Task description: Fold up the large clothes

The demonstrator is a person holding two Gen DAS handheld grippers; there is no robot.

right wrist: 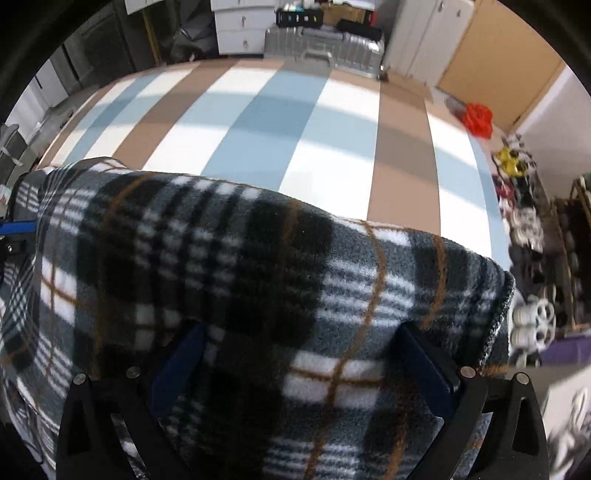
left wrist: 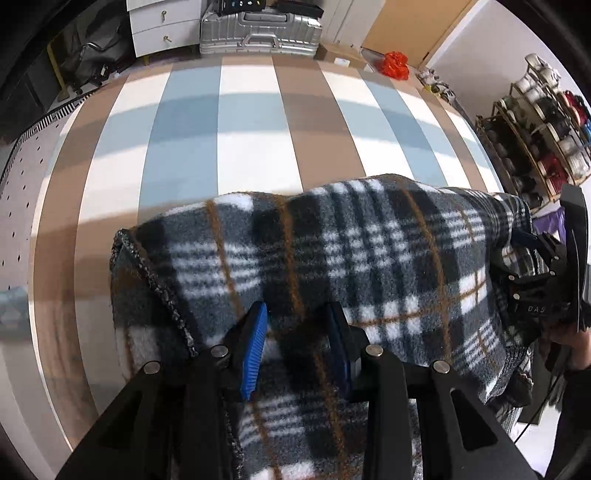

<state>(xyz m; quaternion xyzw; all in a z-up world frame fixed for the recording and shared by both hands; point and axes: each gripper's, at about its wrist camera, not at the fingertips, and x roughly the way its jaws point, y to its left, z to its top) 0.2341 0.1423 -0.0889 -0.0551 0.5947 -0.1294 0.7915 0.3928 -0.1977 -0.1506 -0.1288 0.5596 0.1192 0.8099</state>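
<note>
A grey, black and white plaid fleece blanket [left wrist: 369, 258] with thin brown lines hangs stretched between both grippers, above a surface striped in blue, brown and white [left wrist: 251, 129]. My left gripper [left wrist: 297, 310] is shut on a fold of it near its stitched left edge, blue pads pressing the fleece. My right gripper [right wrist: 301, 328] holds a thick bunch of the blanket [right wrist: 258, 258] between wider-set jaws, near the right hem. Each gripper shows at the edge of the other view: the right gripper [left wrist: 546, 266] and the left gripper [right wrist: 11, 229].
Beyond the striped surface [right wrist: 332, 147] stand a silver suitcase [left wrist: 258, 33] and white drawers [left wrist: 162, 26]. A red bag [left wrist: 396, 64] lies at the far right corner. A wooden rack of spools [left wrist: 535, 129] and shoes [right wrist: 532, 317] line the right side.
</note>
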